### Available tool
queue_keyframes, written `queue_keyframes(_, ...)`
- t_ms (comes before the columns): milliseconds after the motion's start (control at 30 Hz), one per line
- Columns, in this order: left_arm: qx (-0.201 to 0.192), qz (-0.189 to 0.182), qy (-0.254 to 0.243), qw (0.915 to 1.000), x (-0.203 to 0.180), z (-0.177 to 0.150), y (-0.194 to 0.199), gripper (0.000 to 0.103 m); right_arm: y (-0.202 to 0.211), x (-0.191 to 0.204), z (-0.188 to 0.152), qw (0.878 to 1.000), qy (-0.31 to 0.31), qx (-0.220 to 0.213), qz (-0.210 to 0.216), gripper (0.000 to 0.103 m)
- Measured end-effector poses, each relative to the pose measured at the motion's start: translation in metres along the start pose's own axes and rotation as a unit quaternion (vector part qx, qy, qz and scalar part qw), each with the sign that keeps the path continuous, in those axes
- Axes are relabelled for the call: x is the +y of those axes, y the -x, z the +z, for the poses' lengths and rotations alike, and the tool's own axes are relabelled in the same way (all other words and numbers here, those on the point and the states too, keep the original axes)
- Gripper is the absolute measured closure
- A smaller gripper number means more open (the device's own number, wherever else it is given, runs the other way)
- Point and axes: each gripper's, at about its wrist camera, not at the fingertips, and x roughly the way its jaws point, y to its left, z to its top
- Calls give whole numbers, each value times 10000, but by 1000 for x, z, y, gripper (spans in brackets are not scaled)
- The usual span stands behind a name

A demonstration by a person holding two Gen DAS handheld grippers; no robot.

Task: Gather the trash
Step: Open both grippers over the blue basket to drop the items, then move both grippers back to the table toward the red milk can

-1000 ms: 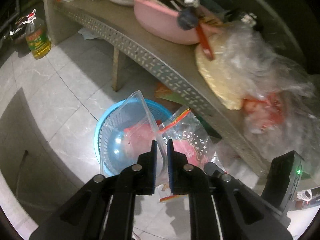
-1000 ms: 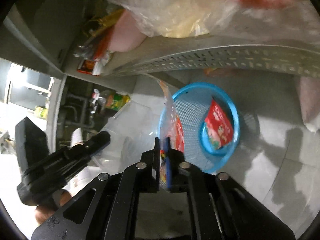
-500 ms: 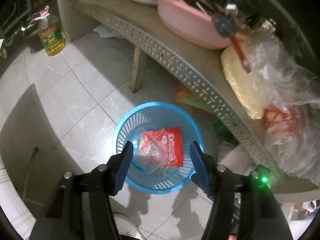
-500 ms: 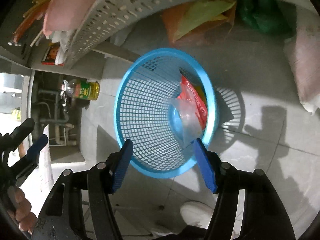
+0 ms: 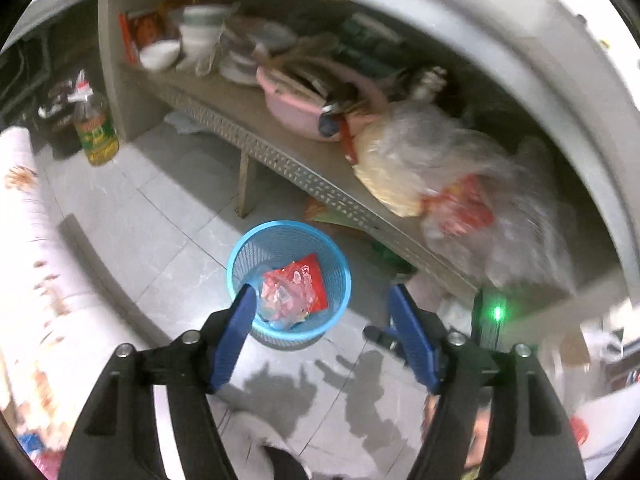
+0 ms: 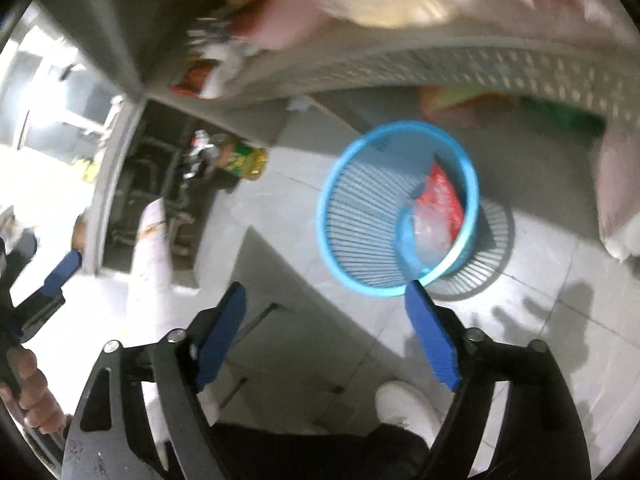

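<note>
A blue mesh basket [image 5: 340,280] [image 6: 360,216] stands on the tiled floor under a shelf. Inside it lie a red snack wrapper [image 5: 314,276] [image 6: 442,192] and a clear plastic bag [image 5: 280,300] [image 6: 430,236]. My left gripper [image 5: 320,292] hangs well above the basket, its jaws opening wide with nothing between them. My right gripper [image 6: 326,286] is also above the floor, left of the basket, jaws opening and empty. The other gripper's blue finger [image 6: 60,272] and a hand [image 6: 34,392] show at the left edge of the right wrist view.
A perforated grey shelf [image 5: 280,160] carries a pink basin [image 5: 296,112], bowls and a bulging clear bag of food [image 5: 420,160]. An oil bottle [image 5: 96,136] stands on the floor at left. A white shoe [image 6: 404,404] is below. A low ledge [image 6: 280,280] runs beside the basket.
Both grippers let go of the clear bag with the wrapper, which dropped into the basket. Both jaws spread wide, and both grippers rose away from the basket.
</note>
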Motion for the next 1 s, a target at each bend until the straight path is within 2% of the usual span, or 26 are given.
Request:
queue_keyframes(100, -249, -11, -74, 9997, 3, -34, 51, 31, 22, 20, -5, 9995, 289, -39, 144, 19)
queue_keyframes(233, -582, 19, 86, 9983, 23, -81, 111, 29, 40, 51, -12, 9974, 676, 44, 254, 19)
queue_keyframes(367, -1042, 299, 257, 9938, 44, -134, 164, 27, 47, 78, -22, 9937, 1046, 149, 378, 19)
queue_keyframes(467, -1318, 759, 425, 9875, 59, -177, 194, 26, 48, 99, -30, 9901, 1270, 233, 550, 18)
queue_keyframes(600, -1476, 1127, 672, 9803, 75, -219, 212, 26, 41, 131, -43, 9832, 1584, 457, 784, 16)
queue_keyframes(767, -1665, 1420, 936, 9713, 93, -253, 224, 26, 20, 170, -65, 9723, 1933, 879, 976, 16)
queue_keyframes(1000, -1903, 1766, 794, 9624, 103, -267, 216, 26, -14, 219, -102, 9545, 2256, 1545, 1187, 16)
